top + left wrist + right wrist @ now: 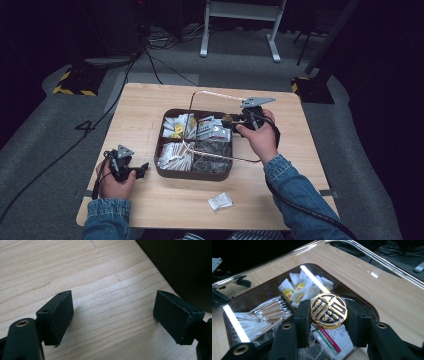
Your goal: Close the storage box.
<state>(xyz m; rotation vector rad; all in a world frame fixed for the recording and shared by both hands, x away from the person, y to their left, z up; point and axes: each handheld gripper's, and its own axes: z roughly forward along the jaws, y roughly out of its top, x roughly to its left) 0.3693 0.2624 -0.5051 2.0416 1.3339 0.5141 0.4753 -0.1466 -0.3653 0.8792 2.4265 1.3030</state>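
Clamping a round gold-and-black embossed knob (328, 311) between its jaws, the right hand-held gripper (240, 119) hovers over the far right compartment of the dark brown divided tray (165, 172) at the tabletop (150, 100) centre. The left hand-held gripper (113, 315), jaws spread and empty, rests near the tabletop's left edge, just beside the tray.

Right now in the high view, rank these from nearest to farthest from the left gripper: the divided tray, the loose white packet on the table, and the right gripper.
From the left gripper:
1. Divided tray, just to its right at table centre.
2. Loose white packet, farther right, near the front edge.
3. Right gripper, over the tray's far right part, shut on a gold knob.
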